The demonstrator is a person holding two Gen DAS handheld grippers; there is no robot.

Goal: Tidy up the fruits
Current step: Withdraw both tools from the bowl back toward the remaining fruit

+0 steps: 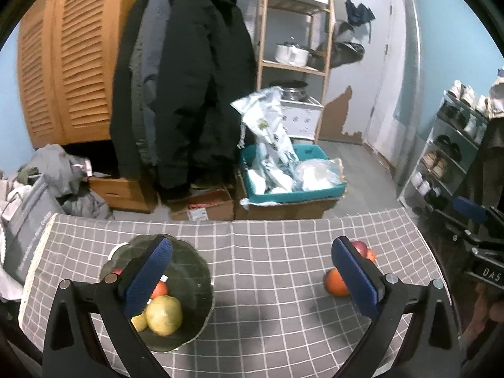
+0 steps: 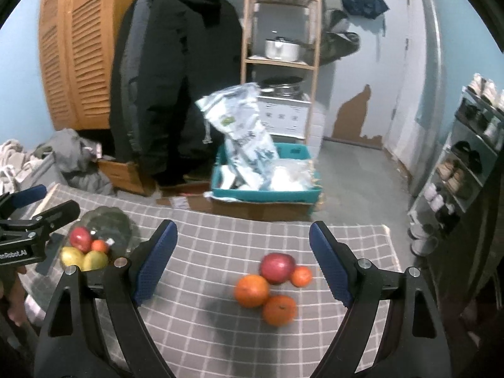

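Left gripper (image 1: pixel 252 271) fingers wide, empty | right gripper (image 2: pixel 242 252) wide, empty | glass bowl (image 1: pixel 192 271) at 8 o'clock, fruit half-hidden | red apple (image 1: pixel 360 247) mostly hidden behind finger

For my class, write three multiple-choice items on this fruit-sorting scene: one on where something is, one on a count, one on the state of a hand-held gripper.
1. Where does the red apple outside the bowl lie?
A. on the checked tablecloth, among the oranges
B. in the teal crate
C. on the wooden shelf

2. How many fruits lie loose on the tablecloth?
A. two
B. four
C. seven

3. How is the right hand-held gripper?
A. shut on an orange
B. shut on nothing
C. open, holding nothing

Answers:
1. A: the right wrist view shows the apple on the cloth, beside the large orange and the small orange.
2. B: one apple and three oranges, counting the orange nearest the camera; the other fruits sit in the dark glass bowl.
3. C: its blue pads stand wide apart, with the fruit on the cloth beyond them.
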